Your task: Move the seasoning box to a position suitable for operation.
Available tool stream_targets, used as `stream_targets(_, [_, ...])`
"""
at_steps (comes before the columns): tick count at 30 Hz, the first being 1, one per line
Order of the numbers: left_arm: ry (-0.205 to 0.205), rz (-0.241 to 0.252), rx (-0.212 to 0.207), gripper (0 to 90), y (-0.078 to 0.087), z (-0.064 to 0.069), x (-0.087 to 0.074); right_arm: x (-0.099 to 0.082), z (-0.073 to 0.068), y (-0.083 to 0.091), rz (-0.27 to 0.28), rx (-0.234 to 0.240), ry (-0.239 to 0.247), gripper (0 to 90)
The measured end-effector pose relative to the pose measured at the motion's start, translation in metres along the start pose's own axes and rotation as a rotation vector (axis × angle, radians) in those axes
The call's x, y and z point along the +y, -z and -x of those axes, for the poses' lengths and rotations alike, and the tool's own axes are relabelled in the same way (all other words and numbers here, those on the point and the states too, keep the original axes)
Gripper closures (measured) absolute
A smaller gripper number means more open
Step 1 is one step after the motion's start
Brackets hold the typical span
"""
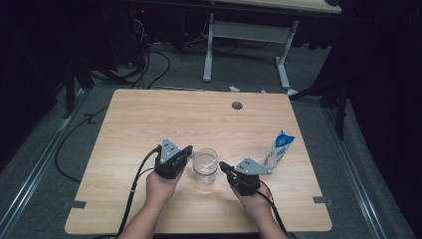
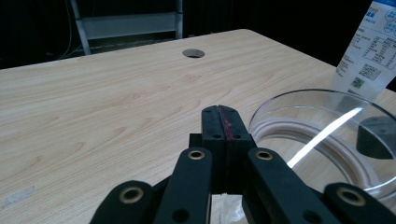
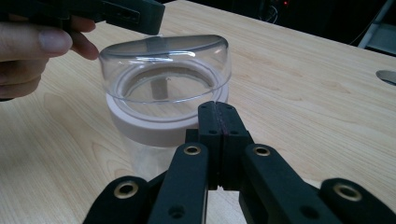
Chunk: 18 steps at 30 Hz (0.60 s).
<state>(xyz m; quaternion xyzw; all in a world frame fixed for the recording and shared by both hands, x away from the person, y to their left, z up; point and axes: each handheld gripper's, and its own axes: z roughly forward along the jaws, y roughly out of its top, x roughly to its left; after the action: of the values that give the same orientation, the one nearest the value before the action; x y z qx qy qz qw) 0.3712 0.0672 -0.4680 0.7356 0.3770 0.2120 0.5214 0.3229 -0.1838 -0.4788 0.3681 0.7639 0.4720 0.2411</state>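
A clear jar (image 1: 205, 166) with a clear domed lid and a white collar stands upright near the middle of the wooden table (image 1: 149, 119). My left gripper (image 1: 188, 152) sits just left of it, jaws pressed together with nothing in them. In the left gripper view the shut left gripper (image 2: 221, 114) points past the jar lid (image 2: 322, 130). My right gripper (image 1: 222, 166) rests just right of the jar, also shut and empty. In the right gripper view the closed right gripper (image 3: 218, 112) stands right in front of the jar (image 3: 166, 88).
A blue-and-white milk carton (image 1: 279, 148) stands upright at the right, behind my right hand; the carton (image 2: 371, 51) also appears beyond the jar. A round cable hole (image 1: 237, 105) lies near the far edge. A white desk frame (image 1: 246, 45) stands beyond the table.
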Motion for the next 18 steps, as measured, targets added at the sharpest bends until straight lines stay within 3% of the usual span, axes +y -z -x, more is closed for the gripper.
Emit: stream_targets(18, [0.013,-0.001,0.003,90.0,0.002,-0.0013,-0.0001,0.0032,-0.0052,0.0003,0.012,0.014,0.013,89.7])
